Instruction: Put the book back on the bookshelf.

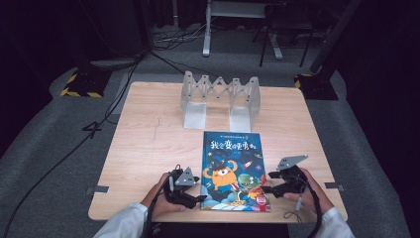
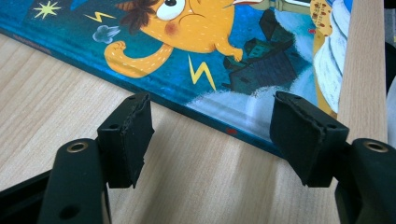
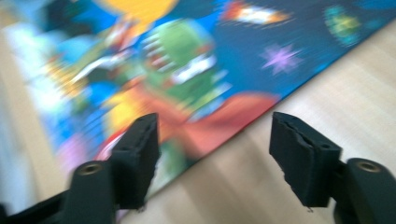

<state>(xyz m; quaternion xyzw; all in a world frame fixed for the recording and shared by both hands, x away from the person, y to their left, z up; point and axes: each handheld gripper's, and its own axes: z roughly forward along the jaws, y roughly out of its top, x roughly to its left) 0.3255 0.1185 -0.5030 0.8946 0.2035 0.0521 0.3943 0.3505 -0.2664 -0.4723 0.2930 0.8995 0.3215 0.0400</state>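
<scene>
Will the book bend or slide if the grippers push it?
The book looks like a stiff hardcover, so it probably won't flop. It lies flat on the smooth table, so a push would likely slide it. Its thin edge may be hard to lift.

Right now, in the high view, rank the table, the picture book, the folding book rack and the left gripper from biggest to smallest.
1. table
2. picture book
3. folding book rack, close to the book in spread; it stands farther off, so this rank is unsure
4. left gripper
</scene>
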